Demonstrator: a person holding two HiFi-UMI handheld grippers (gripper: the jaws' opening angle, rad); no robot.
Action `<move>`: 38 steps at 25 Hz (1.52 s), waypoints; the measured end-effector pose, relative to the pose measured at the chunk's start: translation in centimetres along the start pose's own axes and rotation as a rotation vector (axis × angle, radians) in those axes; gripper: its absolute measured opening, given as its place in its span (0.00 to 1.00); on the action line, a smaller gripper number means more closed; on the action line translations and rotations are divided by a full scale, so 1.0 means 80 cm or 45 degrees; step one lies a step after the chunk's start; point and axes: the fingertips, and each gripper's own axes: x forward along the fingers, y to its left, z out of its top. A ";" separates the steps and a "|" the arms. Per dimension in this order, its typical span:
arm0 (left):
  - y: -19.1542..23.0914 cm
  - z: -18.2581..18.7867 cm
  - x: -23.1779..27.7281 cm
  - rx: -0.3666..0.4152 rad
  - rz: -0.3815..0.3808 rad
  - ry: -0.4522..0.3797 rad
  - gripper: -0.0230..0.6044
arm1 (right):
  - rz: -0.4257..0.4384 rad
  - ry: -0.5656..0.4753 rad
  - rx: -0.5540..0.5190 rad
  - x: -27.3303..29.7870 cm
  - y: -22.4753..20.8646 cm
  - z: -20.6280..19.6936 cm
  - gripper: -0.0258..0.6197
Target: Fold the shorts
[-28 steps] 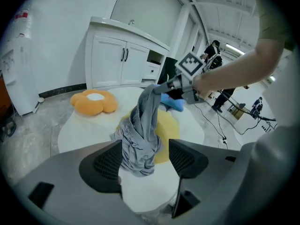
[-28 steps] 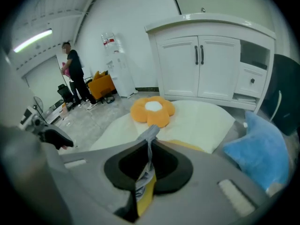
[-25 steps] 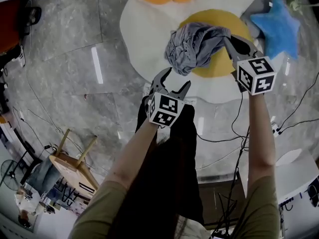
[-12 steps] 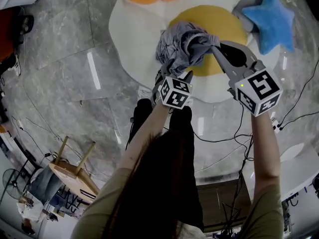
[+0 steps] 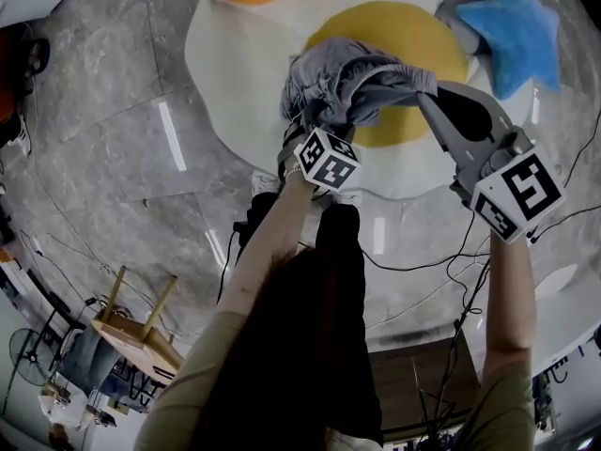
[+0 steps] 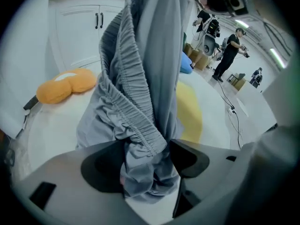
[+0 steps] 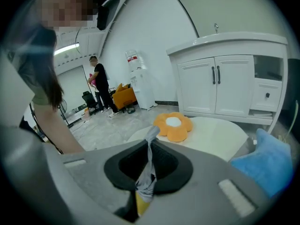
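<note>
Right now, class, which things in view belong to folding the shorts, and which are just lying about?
Belong to the job: grey shorts; left tongs and right tongs, both gripping them; egg-shaped rug, the likely folding surface.
Just lying about: blue star cushion; orange flower cushion; wooden stool.

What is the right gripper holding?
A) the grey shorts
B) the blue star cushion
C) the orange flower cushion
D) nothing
A: the right gripper has its jaws closed on a thin strip of the grey shorts, which hang bunched from it in the head view.
</note>
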 end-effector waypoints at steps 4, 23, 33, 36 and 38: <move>0.014 -0.001 -0.015 0.061 0.021 -0.007 0.26 | -0.069 0.029 0.012 -0.009 -0.025 -0.017 0.07; 0.084 0.046 -0.195 0.018 -0.393 -0.267 0.10 | -0.384 0.380 -0.033 -0.043 -0.092 -0.099 0.07; 0.080 -0.005 -0.110 -0.163 -0.312 -0.116 0.18 | -0.255 0.325 -0.148 -0.013 -0.049 -0.082 0.07; 0.077 -0.018 -0.092 -0.251 -0.298 -0.078 0.35 | -0.209 0.313 -0.173 -0.003 -0.032 -0.082 0.07; 0.076 -0.020 -0.089 -0.284 -0.292 -0.074 0.40 | -0.186 0.305 -0.184 -0.002 -0.025 -0.079 0.07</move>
